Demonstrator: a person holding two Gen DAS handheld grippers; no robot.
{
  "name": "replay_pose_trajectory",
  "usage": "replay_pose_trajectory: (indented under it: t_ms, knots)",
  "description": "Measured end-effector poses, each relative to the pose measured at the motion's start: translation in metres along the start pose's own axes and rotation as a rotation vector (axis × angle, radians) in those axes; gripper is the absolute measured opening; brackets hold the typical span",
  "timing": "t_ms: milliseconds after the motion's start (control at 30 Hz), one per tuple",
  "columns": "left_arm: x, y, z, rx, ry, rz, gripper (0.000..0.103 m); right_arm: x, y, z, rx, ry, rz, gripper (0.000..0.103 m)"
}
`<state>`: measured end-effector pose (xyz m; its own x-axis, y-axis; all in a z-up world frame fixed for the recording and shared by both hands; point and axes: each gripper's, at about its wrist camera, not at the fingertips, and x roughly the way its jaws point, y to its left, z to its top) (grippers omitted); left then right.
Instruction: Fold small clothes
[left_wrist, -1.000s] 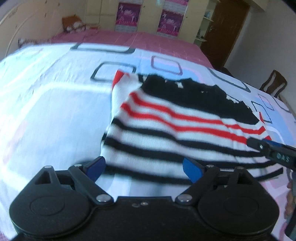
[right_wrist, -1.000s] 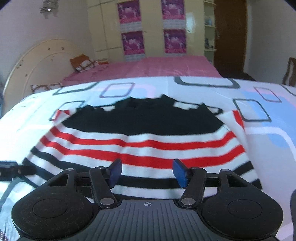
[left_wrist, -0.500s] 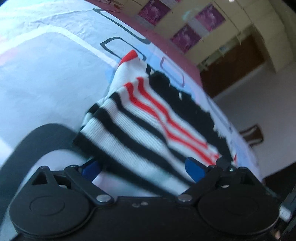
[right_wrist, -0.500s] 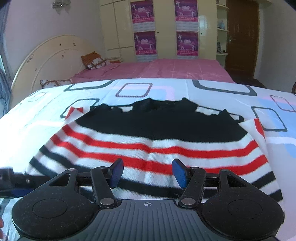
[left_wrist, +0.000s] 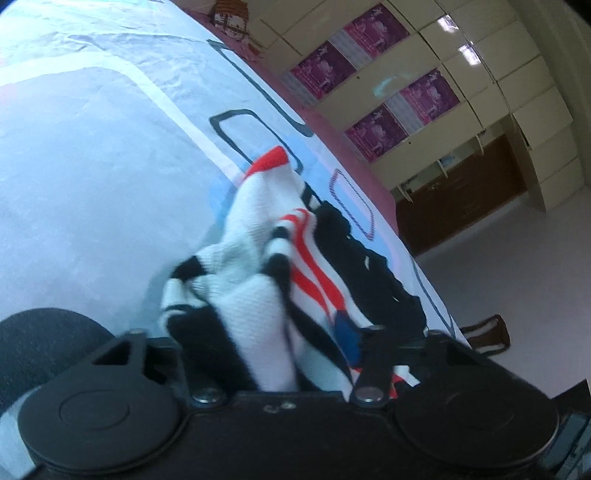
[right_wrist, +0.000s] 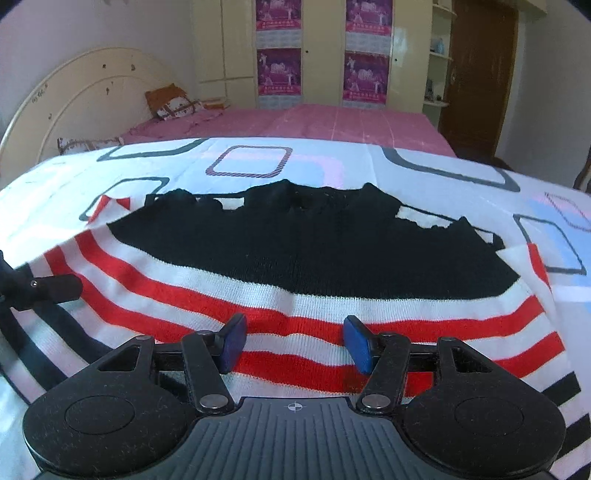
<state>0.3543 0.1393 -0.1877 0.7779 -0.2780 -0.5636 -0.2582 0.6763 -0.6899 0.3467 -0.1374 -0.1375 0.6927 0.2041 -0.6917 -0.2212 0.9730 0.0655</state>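
left claw (left_wrist: 266, 325) just rolled and closed, now grasping the sweater (right_wrist: 295, 258) hem, right claw (right_wrist: 295, 343) released over it; next: fold hem toward collar

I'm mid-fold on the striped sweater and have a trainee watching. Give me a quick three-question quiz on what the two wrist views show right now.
1. True or false: bunched cloth of the sweater sits between the jaws of the left hand-held gripper.
2. The right hand-held gripper is: A) shut on a sleeve, B) open above the red and white stripes, C) out of view.
3. What colour is the sweater's top part, nearest the neckline?

Key:
1. True; its jaws have just been closing, and the knit fills the gap.
2. B; its blue pads stand apart, pinching no cloth.
3. Black; the sweater lies on the bedsheet.
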Motion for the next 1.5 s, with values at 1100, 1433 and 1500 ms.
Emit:
replay_pose_trajectory:
  t_ms: [1100,1433,1500]
  knots:
    - [-0.027,-0.074,-0.015,0.132,-0.152,0.041,0.019,0.01,-0.023,0.011,-0.032,-0.006,0.075,0.059]
    - [-0.018,-0.184,-0.053,0.423,-0.131,-0.112,0.019,-0.032,-0.092,0.007,0.105,-0.063,0.079,0.059]
    - [-0.008,-0.207,-0.071,0.496,-0.101,-0.153,0.019,-0.044,-0.115,0.002,0.138,-0.071,0.063,0.059]
